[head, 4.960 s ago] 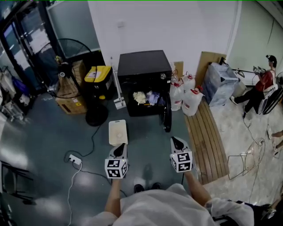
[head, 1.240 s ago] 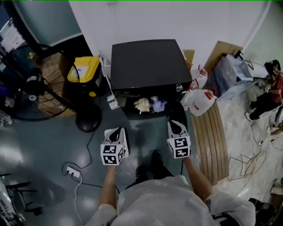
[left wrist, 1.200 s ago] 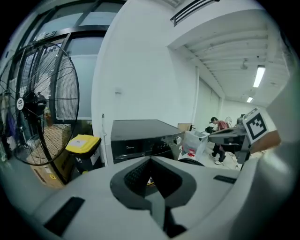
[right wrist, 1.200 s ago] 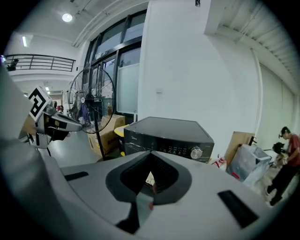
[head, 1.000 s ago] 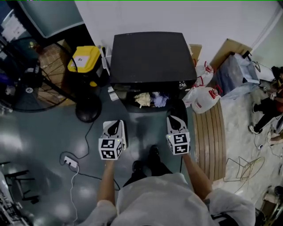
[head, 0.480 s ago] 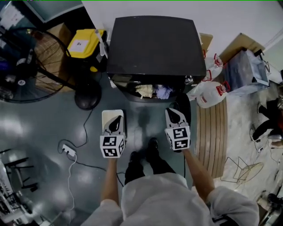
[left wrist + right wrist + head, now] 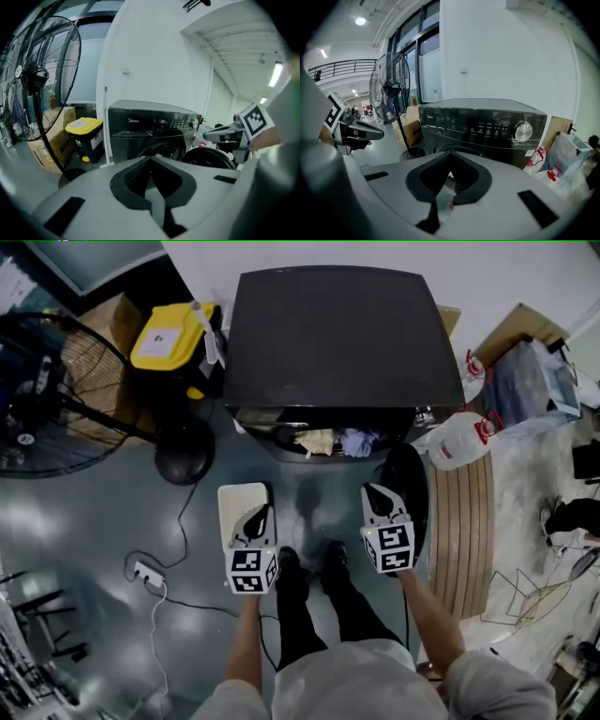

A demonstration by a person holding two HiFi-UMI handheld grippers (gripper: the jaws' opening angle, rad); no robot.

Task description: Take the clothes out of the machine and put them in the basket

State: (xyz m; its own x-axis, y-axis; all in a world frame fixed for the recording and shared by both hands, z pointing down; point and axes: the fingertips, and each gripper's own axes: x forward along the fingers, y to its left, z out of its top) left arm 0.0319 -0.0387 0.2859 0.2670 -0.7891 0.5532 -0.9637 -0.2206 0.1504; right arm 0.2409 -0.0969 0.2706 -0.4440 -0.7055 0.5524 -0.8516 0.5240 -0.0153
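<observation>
Landmark: black front-loading machine [image 7: 342, 334], seen from above in the head view.

- Machine door [image 7: 410, 486] is swung open at the machine's front right corner.
- Clothes [image 7: 323, 441] lie in the drum mouth at the machine's front edge. A pale yellowish piece sits beside a purple piece [image 7: 358, 440]. Neither gripper touches them.
- Basket [image 7: 234, 502], pale and rectangular, stands on the floor [image 7: 103, 521] in front of the machine, toward its left front corner. I cannot see any contents.
- Left gripper [image 7: 260, 512] is held in front of the machine and overlaps the basket's right side in the head view. Its own view shows the jaws closed tip to tip with nothing between them, pointing at the drum opening.
- Right gripper [image 7: 372, 491] is in front of the machine on its door side, with the open door just beyond it. Its jaws are closed and empty.
- The person's shoes [image 7: 291, 568] are on the floor between the two grippers, facing the machine.
- Left of the machine: yellow-lidded bin [image 7: 172, 334] and a standing fan [image 7: 47, 399].
- Right of the machine: a white jug [image 7: 461, 440].
</observation>
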